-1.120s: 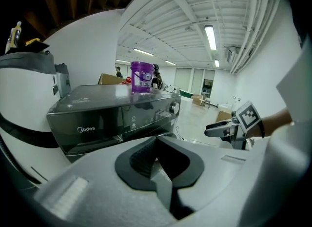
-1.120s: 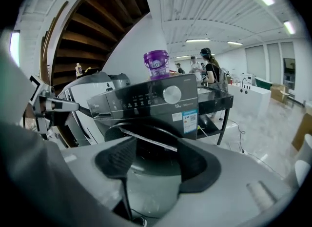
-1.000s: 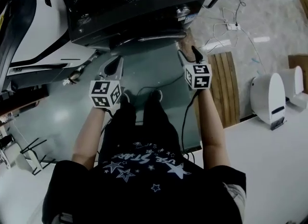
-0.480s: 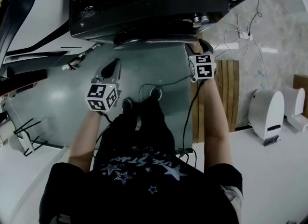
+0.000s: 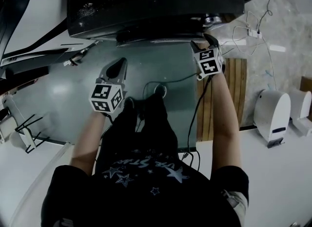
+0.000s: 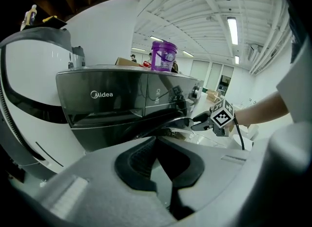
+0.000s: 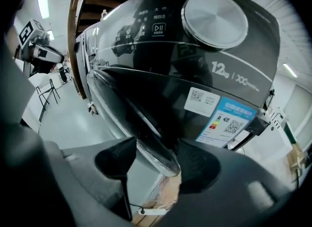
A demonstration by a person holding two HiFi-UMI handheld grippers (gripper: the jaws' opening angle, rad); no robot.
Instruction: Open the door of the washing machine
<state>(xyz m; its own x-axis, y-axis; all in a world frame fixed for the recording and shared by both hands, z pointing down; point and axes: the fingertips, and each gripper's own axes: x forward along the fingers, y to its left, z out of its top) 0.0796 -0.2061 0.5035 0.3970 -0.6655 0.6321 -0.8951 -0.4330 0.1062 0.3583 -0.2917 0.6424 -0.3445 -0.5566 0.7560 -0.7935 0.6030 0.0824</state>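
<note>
R claw (image 7: 155, 153) jaws apart, straddling washing machine door (image 7: 134, 116) rim; L claw (image 6: 161, 158) open wide, empty, well apart from the door.

Bare grey-green floor (image 5: 63, 99) lies open under the left tongs (image 5: 116, 68), whose spread jaws hold nothing. The round glass door (image 7: 131, 109) of the dark grey washing machine (image 5: 146, 6) juts between the spread jaws of the right tongs (image 7: 155, 156), blocking their gap. A white curved housing (image 5: 39, 23) walls the left side; a black cable (image 5: 170, 80) crosses the floor.
</note>
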